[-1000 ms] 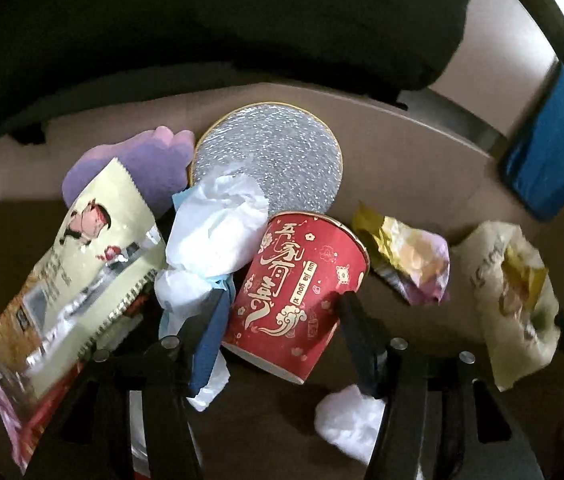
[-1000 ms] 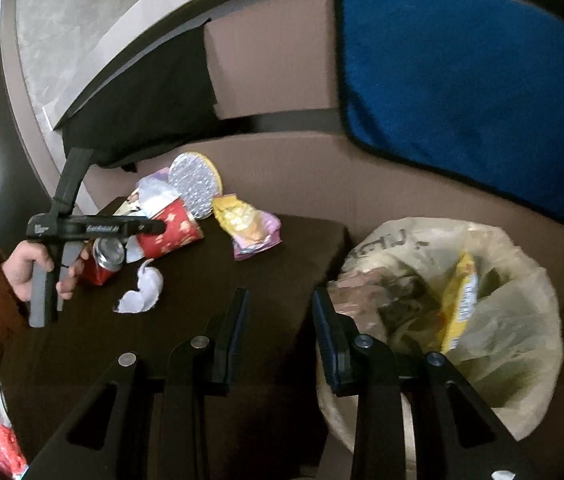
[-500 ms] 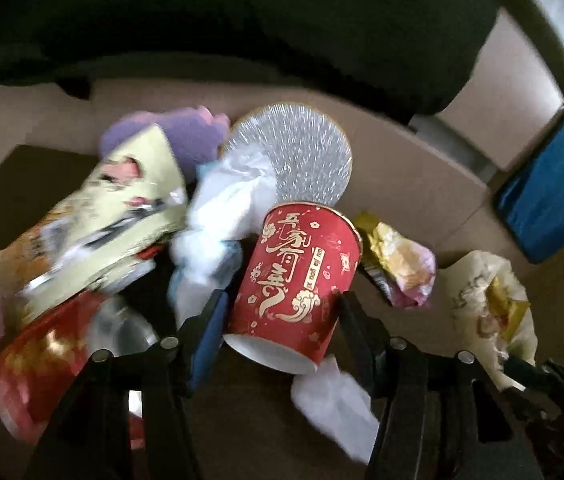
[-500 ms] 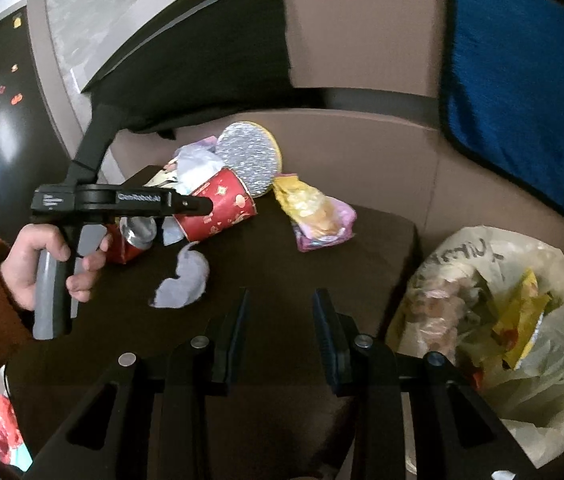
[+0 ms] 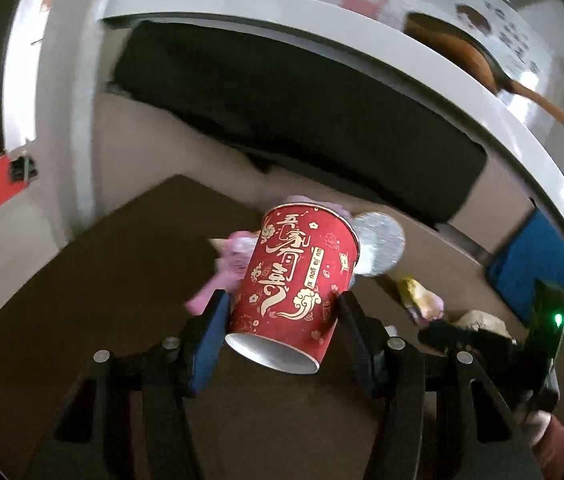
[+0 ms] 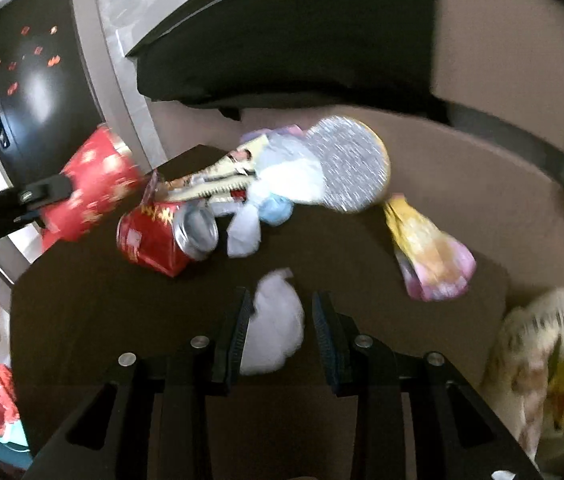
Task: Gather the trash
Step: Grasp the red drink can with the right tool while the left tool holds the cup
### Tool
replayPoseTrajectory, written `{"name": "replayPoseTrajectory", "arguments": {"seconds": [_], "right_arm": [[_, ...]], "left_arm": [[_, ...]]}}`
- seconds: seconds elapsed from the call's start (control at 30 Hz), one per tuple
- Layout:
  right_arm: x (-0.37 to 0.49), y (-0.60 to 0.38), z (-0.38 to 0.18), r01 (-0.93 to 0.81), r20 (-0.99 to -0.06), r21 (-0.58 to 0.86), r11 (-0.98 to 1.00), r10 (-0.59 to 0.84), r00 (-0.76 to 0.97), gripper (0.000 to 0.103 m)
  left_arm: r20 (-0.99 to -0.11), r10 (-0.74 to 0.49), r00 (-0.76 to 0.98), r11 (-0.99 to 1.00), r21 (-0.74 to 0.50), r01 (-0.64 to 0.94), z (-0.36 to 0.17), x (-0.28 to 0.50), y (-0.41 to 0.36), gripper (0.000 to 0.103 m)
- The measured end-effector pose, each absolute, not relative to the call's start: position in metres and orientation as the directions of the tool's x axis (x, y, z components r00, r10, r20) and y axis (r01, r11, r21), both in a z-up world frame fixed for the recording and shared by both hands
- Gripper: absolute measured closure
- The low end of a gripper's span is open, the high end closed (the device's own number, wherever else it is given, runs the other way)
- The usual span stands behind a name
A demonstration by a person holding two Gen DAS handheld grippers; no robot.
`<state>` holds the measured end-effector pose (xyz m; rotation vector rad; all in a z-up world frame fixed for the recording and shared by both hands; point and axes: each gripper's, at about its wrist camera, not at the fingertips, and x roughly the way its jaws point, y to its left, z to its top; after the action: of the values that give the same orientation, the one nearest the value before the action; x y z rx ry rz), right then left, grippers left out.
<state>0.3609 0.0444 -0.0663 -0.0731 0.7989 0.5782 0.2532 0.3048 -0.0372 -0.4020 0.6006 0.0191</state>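
Left: the left gripper (image 5: 282, 320) is clamping the red paper cup (image 5: 297, 280) near its base, pads pressing on both sides; in the right wrist view the cup (image 6: 90, 192) is hanging clear of the dark brown table (image 6: 122, 312), off its left edge. Judged from the task, the step in hand is carrying the cup across to the trash bag (image 6: 549, 364) at the far right. To do this well, the grip is best kept light, since a paper wall will likely crumple, and the open mouth kept tilted upward in case of dregs.

Centre: a crushed red can (image 6: 166, 236), a snack wrapper (image 6: 218, 176), pale tissues (image 6: 282, 176) and a round silver lid (image 6: 347, 164) are lying heaped on the table. The right gripper (image 6: 282, 328) is hovering with jaws apart over a white tissue wad (image 6: 274, 328), the pads not pressing on it.

Right: a yellow-pink wrapper (image 6: 429, 256) is lying near the table's edge, with the bag just beyond.

Room: a beige sofa (image 6: 481, 184) with a black cushion (image 6: 301, 40) is curving behind the table; the motion blur is making finer detail uncertain.
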Motion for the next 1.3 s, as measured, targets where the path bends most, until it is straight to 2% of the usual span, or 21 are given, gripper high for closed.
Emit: {"name": "replayPoseTrajectory", "arguments": {"seconds": [0.33, 0.47, 0.6, 0.77, 0.97, 1.03, 1.1, 1.3], "right_arm": [[0.388, 0.132, -0.074, -0.547, -0.685, 0.254, 0.798, 0.548, 0.481, 0.071], [0.398, 0.162, -0.085, -0.543, -0.695, 0.236, 0.806, 0.531, 0.485, 0.071], [0.408, 0.187, -0.107, -0.529, -0.745, 0.153, 0.835, 0.449, 0.493, 0.072], [0.421, 0.179, -0.124, -0.493, -0.74, 0.274, 0.826, 0.508, 0.441, 0.06], [0.418, 0.184, -0.127, -0.543, -0.731, 0.271, 0.795, 0.537, 0.422, 0.061], [0.41, 0.182, -0.121, -0.563, -0.725, 0.24, 0.791, 0.532, 0.437, 0.069], [0.397, 0.179, -0.112, -0.571, -0.718, 0.171, 0.803, 0.498, 0.486, 0.075], [0.362, 0.131, -0.06, -0.565, -0.638, 0.095, 0.82, 0.486, 0.598, 0.075]], "left_arm": [[-0.532, -0.041, 0.846, 0.88, -0.42, -0.221, -0.051, 0.226, 0.354, 0.047], [-0.54, -0.041, 0.841, 0.859, -0.449, -0.246, -0.059, 0.22, 0.368, 0.047], [-0.548, -0.041, 0.836, 0.845, -0.466, -0.264, -0.066, 0.215, 0.375, 0.047], [-0.556, -0.052, 0.83, 0.831, -0.484, -0.273, -0.073, 0.212, 0.378, 0.047], [-0.555, -0.073, 0.829, 0.819, -0.507, -0.268, -0.074, 0.209, 0.373, 0.047], [-0.551, -0.067, 0.832, 0.823, -0.502, -0.266, -0.071, 0.205, 0.37, 0.047], [-0.542, -0.051, 0.839, 0.829, -0.491, -0.267, -0.065, 0.2, 0.364, 0.047], [-0.5, -0.051, 0.864, 0.854, -0.47, -0.221, -0.048, 0.197, 0.335, 0.05]]}}
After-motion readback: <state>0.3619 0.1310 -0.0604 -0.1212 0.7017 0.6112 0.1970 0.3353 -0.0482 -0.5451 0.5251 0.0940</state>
